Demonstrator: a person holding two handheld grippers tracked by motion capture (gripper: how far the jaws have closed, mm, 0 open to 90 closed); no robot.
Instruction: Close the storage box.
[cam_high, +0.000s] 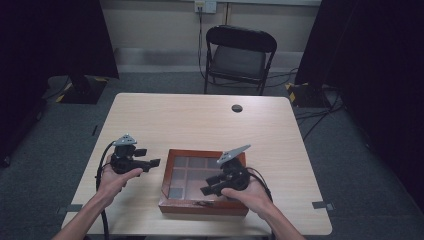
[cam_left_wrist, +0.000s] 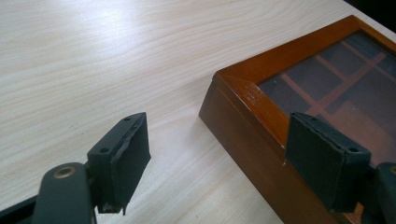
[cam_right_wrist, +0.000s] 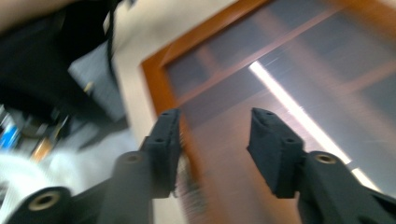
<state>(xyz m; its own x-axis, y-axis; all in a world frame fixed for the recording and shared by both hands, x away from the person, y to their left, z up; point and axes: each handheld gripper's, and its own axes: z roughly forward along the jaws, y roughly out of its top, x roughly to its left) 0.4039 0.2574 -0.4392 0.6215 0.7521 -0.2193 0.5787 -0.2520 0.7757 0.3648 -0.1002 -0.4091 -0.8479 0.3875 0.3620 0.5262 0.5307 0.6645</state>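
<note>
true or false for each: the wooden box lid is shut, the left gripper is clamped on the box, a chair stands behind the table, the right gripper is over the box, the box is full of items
1. The wooden box has its glass-topped lid shut. True.
2. The left gripper is clamped on the box. False: its jaws stand open beside the box's left edge, gripping nothing.
3. A folding chair stands behind the table. True.
4. The right gripper is over the box. True: it hangs above the lid with open jaws.
5. The box is full of items. False: through the glass the compartments look bare.
</note>
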